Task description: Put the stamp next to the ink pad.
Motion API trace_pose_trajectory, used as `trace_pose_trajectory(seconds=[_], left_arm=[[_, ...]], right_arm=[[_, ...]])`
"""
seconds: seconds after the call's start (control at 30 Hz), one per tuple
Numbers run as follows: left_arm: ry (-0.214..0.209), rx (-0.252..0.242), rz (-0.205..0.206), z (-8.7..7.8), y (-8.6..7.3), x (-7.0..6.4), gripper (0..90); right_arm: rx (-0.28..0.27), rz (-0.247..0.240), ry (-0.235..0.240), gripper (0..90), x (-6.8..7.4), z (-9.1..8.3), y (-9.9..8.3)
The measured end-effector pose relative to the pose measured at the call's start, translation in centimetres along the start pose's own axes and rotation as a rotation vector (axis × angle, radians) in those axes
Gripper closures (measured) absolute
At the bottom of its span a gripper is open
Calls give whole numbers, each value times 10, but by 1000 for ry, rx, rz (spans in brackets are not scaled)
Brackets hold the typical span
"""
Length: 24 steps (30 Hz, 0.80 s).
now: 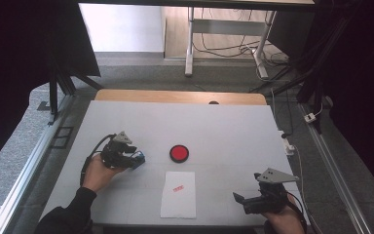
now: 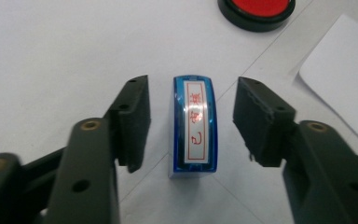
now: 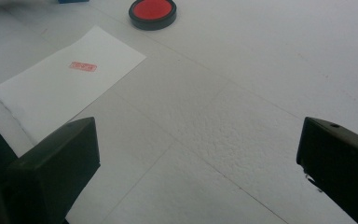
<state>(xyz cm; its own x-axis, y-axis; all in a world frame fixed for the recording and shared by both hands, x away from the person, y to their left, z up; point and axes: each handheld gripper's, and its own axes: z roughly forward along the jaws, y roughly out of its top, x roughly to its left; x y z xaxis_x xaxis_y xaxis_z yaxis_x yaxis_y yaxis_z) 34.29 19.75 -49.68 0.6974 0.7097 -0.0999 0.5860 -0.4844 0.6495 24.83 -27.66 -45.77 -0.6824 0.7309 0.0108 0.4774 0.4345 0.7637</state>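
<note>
Two risks noted. Left gripper [image 2: 191, 126] spread wide around blue stamp [image 2: 193, 128], untouched, left of ink pad [image 1: 179, 153]; off-centre closing likely to tip it. Right gripper [image 3: 196, 172] released, idle.

The stamp [image 2: 193, 126] has a translucent blue body with a white label strip on top; the label carries red characters inside a thin red rectangular border. The ink pad [image 1: 179, 153] is a red disc set in a black round case. The paper sheet [image 1: 178, 194] is plain white and bears one small red rectangular imprint [image 3: 83, 66]. The counter [image 1: 233, 136] is covered in white with faint straight seam lines. The fingers [image 2: 133, 121] of the left gripper [image 2: 191, 123] are matt black, with brass-coloured screw heads behind them.
</note>
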Motion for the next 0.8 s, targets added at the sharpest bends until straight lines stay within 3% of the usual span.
trace_pose_trajectory(seconds=[0.27,0.4,0.67,0.8], left_arm=[[-43,-46,-34,-8,4,-2,251],[-48,-44,-40,-13,7,-5,159],[-98,-107,-65,-32,9,-18,71],[-78,-104,-60,-42,8,-25,46]], right_arm=[[-1,-4,5,0,0,0,0],[-2,-5,10,0,0,0,0],[-5,-1,14,0,0,0,0],[-10,6,19,0,-1,0,0]])
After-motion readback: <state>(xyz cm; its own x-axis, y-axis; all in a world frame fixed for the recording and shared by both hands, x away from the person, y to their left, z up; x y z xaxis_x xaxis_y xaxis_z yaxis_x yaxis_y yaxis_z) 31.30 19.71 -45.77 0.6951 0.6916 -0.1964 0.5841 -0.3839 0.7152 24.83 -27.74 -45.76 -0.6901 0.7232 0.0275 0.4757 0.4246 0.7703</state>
